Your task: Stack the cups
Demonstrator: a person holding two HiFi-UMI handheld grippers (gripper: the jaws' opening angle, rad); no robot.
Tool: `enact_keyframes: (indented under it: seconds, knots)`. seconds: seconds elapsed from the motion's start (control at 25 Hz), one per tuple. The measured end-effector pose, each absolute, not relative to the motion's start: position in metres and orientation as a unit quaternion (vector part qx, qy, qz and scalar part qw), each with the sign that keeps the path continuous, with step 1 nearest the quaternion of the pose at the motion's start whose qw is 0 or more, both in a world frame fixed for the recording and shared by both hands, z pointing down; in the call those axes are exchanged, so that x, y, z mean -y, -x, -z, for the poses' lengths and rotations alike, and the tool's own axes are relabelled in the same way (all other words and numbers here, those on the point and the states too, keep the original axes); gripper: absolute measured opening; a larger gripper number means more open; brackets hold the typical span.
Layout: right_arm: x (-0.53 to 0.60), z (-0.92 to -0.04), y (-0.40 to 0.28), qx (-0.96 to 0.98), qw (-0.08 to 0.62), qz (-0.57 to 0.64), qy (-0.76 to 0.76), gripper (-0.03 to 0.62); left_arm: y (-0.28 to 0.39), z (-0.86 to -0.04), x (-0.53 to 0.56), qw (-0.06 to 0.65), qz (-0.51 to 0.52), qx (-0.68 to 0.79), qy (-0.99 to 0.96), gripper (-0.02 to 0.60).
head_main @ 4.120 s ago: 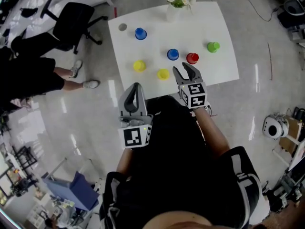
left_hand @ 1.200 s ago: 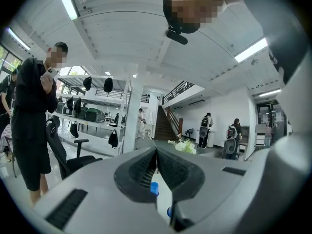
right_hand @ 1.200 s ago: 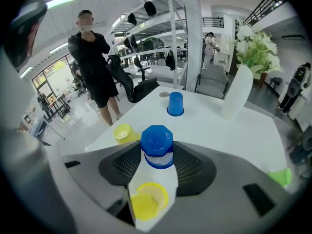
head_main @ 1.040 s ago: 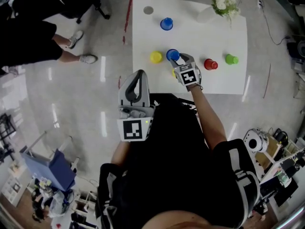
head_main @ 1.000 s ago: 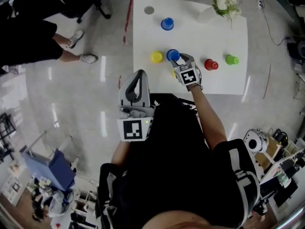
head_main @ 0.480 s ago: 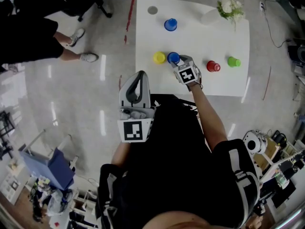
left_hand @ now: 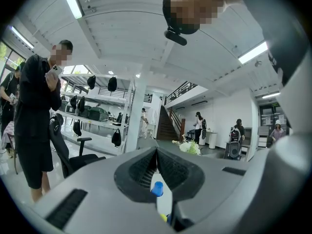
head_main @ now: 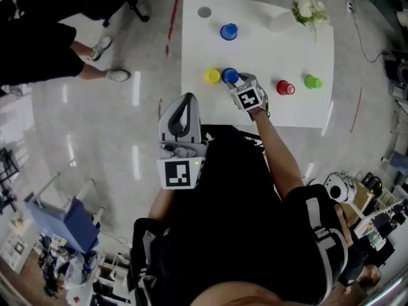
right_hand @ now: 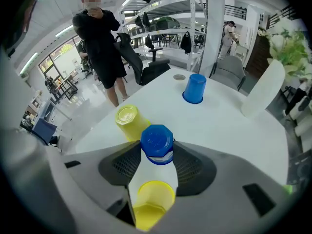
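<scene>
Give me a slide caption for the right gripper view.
Right gripper holds an inverted blue cup beside an inverted yellow cup on the white table.

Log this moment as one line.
task: stack cups | right gripper: shut on blue cup, beside yellow cup | left gripper: shut, empty, short of table

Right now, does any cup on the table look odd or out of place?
The yellow cup nearest the right gripper seems to stand mouth up; the other yellow cup, the held blue cup and the far blue cup are bottom up. Nothing spilled.
</scene>
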State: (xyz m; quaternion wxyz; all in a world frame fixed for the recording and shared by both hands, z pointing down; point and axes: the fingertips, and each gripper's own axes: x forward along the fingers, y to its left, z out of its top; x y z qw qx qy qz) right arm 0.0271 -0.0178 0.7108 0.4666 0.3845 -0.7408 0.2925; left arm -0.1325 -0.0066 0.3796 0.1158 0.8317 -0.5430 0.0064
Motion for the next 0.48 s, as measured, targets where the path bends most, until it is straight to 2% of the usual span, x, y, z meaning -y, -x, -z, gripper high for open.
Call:
enact_keyframes:
  seconds: [0.36, 0.48]
  knots:
    - [0.018, -0.709, -0.0264, 0.742, 0.472, -0.284, -0.382, 0.229, 0.132, -0.376, 0.0067, 0.117, -0.008, 0.536, -0.836, 0.021]
    - [0.0177, -0.7111, -0.0241, 0.742, 0.474, -0.287, -0.378, 0.28, 0.1318, -0.3777, 0.0066, 0.121, -0.01, 0.532, -0.838, 0.02]
